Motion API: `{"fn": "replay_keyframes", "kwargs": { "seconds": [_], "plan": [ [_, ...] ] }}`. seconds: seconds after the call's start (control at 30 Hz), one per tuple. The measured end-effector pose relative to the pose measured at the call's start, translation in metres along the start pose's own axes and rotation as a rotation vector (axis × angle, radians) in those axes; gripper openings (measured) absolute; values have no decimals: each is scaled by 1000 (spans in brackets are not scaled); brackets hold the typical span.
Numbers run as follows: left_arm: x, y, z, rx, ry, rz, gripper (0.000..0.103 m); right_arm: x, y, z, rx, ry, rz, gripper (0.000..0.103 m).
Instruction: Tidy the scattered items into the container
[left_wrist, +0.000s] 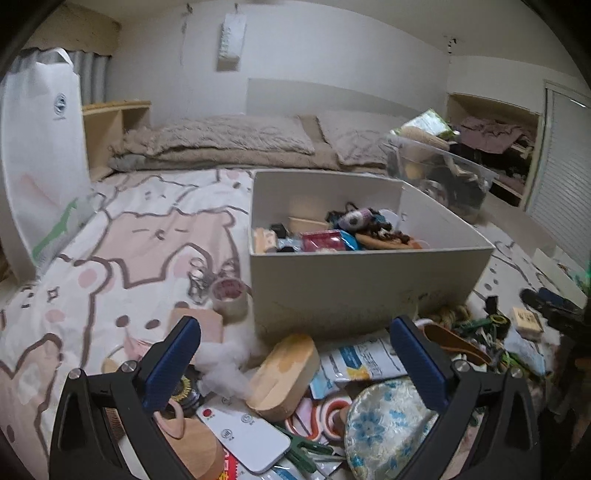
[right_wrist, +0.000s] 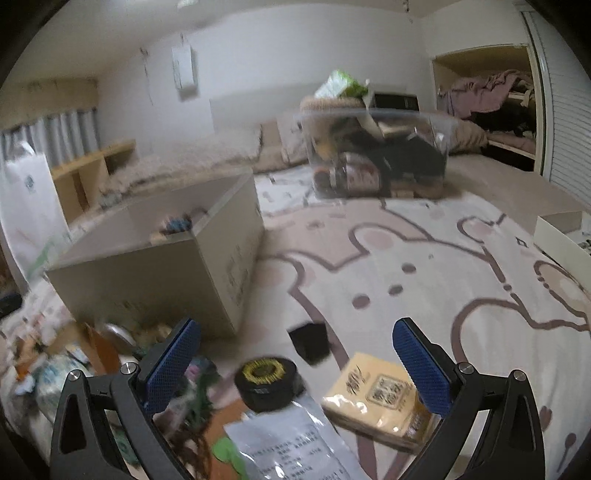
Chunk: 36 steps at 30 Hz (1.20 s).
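A beige open box (left_wrist: 369, 280) sits on the bear-print bed cover and holds several small items. My left gripper (left_wrist: 295, 362) hangs open just in front of it, above a pile of clutter: an oval wooden box (left_wrist: 282, 373), white stuffing (left_wrist: 225, 365), a white remote (left_wrist: 245, 435), a floral pouch (left_wrist: 388, 424) and a tape roll (left_wrist: 229, 295). In the right wrist view the same beige box (right_wrist: 155, 273) lies to the left. My right gripper (right_wrist: 295, 362) is open over a black round tin (right_wrist: 266, 382), a yellow tissue pack (right_wrist: 380, 398) and a printed plastic bag (right_wrist: 291, 443).
A clear plastic bin (right_wrist: 376, 155) full of things stands further back on the bed. A white paper bag (left_wrist: 40, 155) leans at the left. A small black square (right_wrist: 310, 341) lies on the cover. Folded beige bedding (left_wrist: 221, 144) lines the wall.
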<state>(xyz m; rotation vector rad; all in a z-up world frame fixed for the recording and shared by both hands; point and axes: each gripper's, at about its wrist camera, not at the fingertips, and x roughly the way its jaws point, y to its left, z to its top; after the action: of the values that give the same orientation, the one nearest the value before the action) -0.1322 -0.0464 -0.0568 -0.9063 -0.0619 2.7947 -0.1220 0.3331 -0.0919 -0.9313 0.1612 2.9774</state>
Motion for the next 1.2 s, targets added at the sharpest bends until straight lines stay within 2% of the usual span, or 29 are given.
{"fn": "replay_keyframes", "kwargs": {
  "seconds": [0.13, 0.27, 0.47, 0.53, 0.63, 0.7, 0.8, 0.83, 1.03, 1.13, 1.2],
  "plan": [
    [10, 3, -5, 4, 57, -17, 85, 11, 5, -7, -45, 62, -21, 103],
    [24, 4, -14, 14, 131, -21, 81, 21, 11, -14, -73, 105, -37, 103],
    [46, 13, -25, -29, 236, -45, 81, 20, 15, -18, -110, 98, -8, 103],
    [47, 13, -26, -34, 247, -62, 81, 19, 15, -17, -108, 93, 2, 102],
    [41, 11, -26, -31, 231, -97, 81, 17, 14, -16, -96, 83, 18, 87],
    [36, 9, -24, -29, 211, -140, 81, 16, 13, -15, -86, 80, 30, 82],
    [31, 4, -20, -17, 195, -225, 81, 15, 13, -14, -76, 73, 53, 81],
    [35, 3, -18, -13, 207, -231, 81, 14, 13, -14, -74, 72, 62, 81],
    [63, 10, -16, -4, 318, -185, 81, 14, 16, -13, -71, 71, 87, 81],
    [69, 21, -19, -10, 345, -146, 81, 14, 17, -13, -72, 74, 97, 81],
    [72, 25, -22, -16, 363, -154, 81, 15, 18, -14, -76, 78, 100, 81]
  ]
}}
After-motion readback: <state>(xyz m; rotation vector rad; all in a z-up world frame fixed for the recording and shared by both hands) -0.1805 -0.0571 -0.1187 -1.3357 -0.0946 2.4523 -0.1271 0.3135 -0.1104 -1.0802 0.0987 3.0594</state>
